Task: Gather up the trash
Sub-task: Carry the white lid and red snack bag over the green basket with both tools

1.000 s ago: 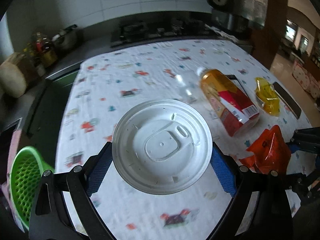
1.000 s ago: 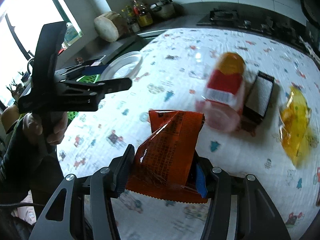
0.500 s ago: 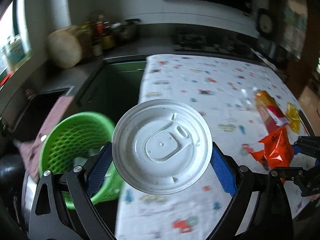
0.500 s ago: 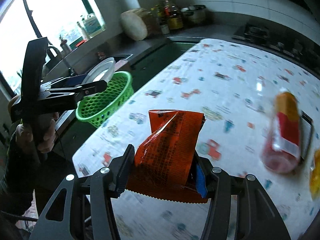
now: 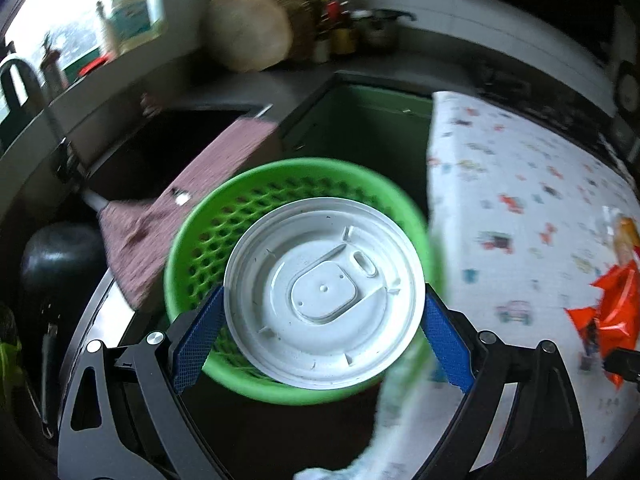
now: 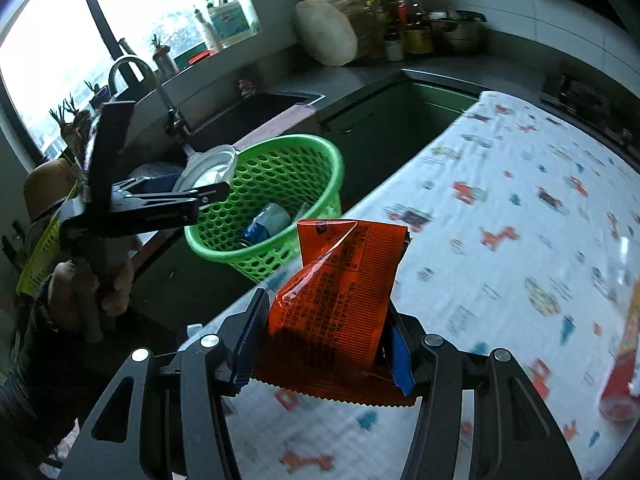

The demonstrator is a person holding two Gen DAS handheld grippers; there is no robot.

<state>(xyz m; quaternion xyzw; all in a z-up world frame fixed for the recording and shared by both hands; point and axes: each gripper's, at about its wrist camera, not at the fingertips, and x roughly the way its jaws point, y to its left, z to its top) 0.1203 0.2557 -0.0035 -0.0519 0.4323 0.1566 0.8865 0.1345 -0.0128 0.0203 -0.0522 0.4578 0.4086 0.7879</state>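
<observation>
My left gripper (image 5: 322,330) is shut on a round white plastic lid (image 5: 324,294), its blue pads pressing the rim on both sides. The lid hangs over the mouth of a green mesh basket (image 5: 208,240) beside the table. In the right wrist view the same left gripper (image 6: 200,192) and lid (image 6: 208,170) hover at the basket's (image 6: 280,176) far rim, with a crushed bottle (image 6: 266,220) inside. My right gripper (image 6: 324,344) is shut on a crumpled orange snack bag (image 6: 340,296), held above the table's left edge; that bag (image 5: 612,312) also shows at the left wrist view's right edge.
The table carries a white cloth (image 6: 500,240) with small printed animals. A drink bottle (image 6: 624,360) with a red label lies blurred at its right. Behind the basket are a dark sink (image 6: 256,116) with a tap (image 6: 132,68), a pink rag (image 5: 172,216) and a counter with bottles and pots.
Both grippers have swept left off the table's middle toward the green basket, each keeping its load. The lid now hangs over the basket's mouth; the bag is near the table's edge.
</observation>
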